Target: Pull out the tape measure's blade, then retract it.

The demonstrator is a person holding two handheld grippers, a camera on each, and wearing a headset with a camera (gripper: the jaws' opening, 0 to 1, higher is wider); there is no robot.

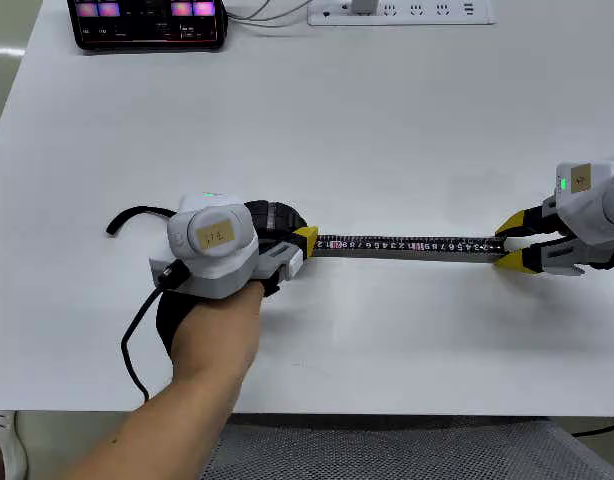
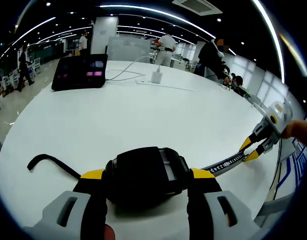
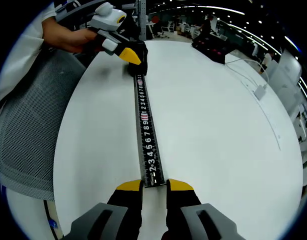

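Spanning the bench point(image 1: 387, 130) near its front edge, the tape measure's thin, springy blade point(image 3: 146, 135) lies extended. At its likely slippery tip the right tongs point(image 3: 154, 186) pinch nearly closed; the left tongs point(image 2: 147, 174) clamp the rigid case point(image 1: 277, 218), judged the surest hold, nearer the left edge.

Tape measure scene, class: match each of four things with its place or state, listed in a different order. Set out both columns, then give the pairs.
Things
1. tape measure case
2. blade
3. tablet
4. power strip

Places or states
A. white, at the far edge of the table
B. clamped in the left claw
C. pulled out, its end in the right claw
D. screen lit, at the far left corner

Pairs: 1-B, 2-C, 3-D, 4-A
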